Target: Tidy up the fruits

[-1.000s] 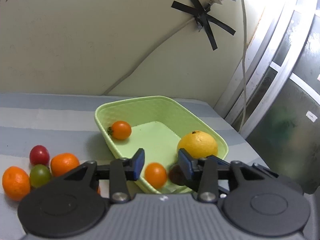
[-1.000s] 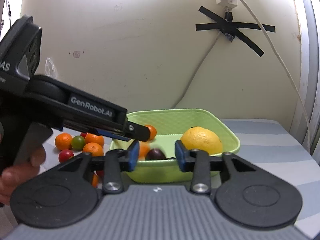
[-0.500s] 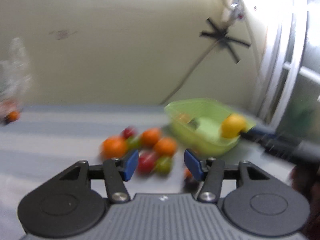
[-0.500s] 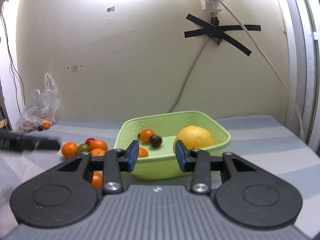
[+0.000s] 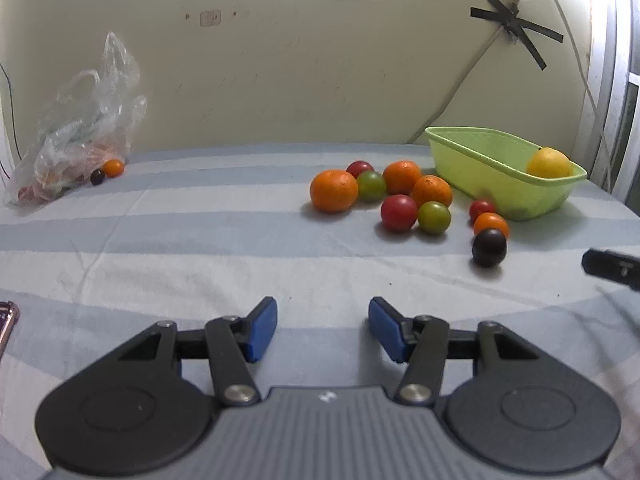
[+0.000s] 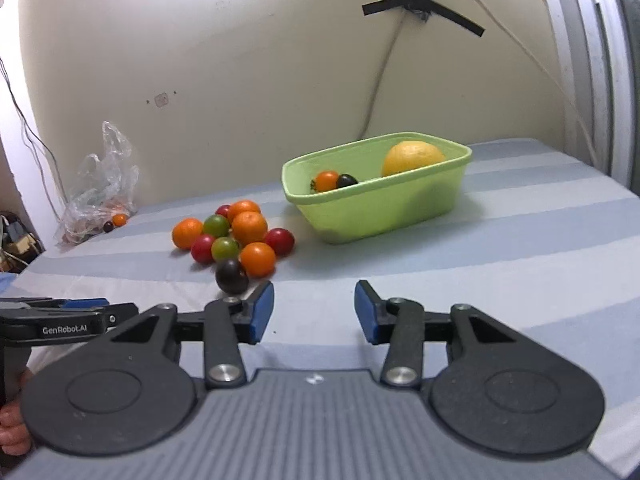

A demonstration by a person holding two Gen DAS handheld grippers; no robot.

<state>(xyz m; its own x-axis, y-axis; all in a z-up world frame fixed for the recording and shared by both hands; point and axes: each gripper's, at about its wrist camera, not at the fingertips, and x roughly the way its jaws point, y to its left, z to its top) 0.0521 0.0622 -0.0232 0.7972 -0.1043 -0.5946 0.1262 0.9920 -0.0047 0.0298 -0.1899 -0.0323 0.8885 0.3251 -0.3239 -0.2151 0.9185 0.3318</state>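
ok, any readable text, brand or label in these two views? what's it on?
"GenRobot.AI": white lettering on the side of the left gripper, right wrist view.
Small white logo mark on the right gripper body, and the same on the left gripper body in its own view: a symbol, not readable text.
Small white mark on the dark tip at the right edge of the left wrist view: too small to read.
Nothing else legible.

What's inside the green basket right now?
The green basket holds a large yellow citrus fruit, a small orange tomato and a dark tomato. Its near wall hides the floor, so anything lying lower cannot be seen.
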